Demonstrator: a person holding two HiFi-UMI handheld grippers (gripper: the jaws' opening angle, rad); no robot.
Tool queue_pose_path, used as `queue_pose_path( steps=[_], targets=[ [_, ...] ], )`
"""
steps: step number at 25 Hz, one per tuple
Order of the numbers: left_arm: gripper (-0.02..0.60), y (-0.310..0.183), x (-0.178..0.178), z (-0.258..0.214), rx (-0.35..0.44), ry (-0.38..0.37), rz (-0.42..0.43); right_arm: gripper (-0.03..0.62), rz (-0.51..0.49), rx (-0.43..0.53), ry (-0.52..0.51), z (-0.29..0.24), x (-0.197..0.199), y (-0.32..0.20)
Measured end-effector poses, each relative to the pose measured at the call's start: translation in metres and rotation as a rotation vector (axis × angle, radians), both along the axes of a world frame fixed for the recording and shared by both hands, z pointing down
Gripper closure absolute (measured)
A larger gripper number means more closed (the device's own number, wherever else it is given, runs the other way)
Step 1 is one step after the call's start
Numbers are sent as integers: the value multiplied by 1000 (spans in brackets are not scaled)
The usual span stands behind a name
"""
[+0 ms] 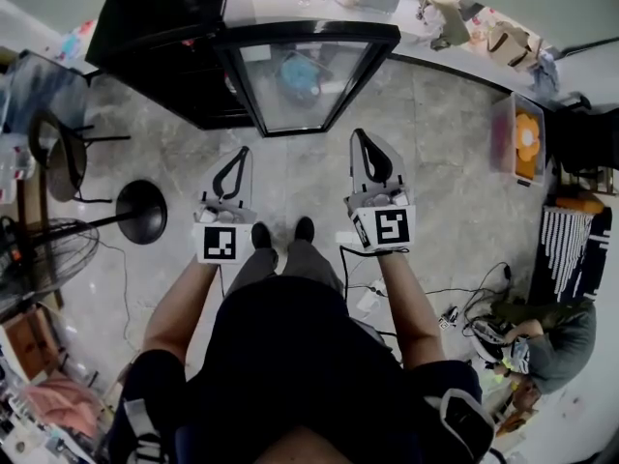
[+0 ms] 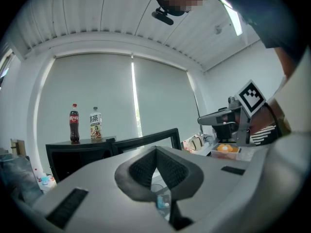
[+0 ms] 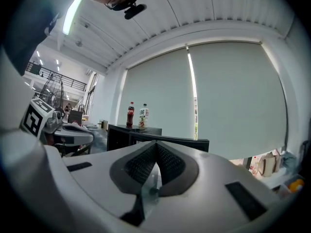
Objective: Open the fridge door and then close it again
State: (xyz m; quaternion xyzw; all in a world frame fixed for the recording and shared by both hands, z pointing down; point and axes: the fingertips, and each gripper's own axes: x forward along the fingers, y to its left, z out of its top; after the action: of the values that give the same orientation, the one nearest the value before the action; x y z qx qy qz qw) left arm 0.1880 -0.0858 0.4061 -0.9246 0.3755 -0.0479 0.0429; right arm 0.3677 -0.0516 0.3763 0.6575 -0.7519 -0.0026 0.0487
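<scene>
Left tongs (image 2: 156,150), right tongs (image 3: 156,144) closed, empty, cola bottle (image 2: 74,123) only in gripper views

grey tiled floor (image 1: 455,191): black fridge (image 1: 160,37), round stand base (image 1: 142,211), clear bin (image 1: 505,133), cables (image 1: 481,325).

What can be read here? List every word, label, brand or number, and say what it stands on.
"茶": large character on the label of the tea bottle, which stands on top of the fridge.
Cola bottle, red label: script too small to read.
Left marker cube and right marker cube: black-and-white patterns only, no words.
</scene>
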Motion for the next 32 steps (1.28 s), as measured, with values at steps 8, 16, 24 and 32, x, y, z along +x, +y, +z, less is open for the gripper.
queue_pose_path(
  steps=[8, 16, 24, 32],
  targets=[
    [558, 3, -24, -16, 19, 46, -36, 574, 42, -10, 27, -8, -22, 30],
    [558, 1, -47, -20, 27, 43, -65, 574, 79, -22, 53, -5, -33, 49],
    [558, -5, -53, -21, 34, 45, -65, 574, 114, -45, 48, 0, -35, 52],
    [558, -6, -46, -20, 25, 41, -45, 563, 112, -58, 51, -1, -21, 46]
  ],
)
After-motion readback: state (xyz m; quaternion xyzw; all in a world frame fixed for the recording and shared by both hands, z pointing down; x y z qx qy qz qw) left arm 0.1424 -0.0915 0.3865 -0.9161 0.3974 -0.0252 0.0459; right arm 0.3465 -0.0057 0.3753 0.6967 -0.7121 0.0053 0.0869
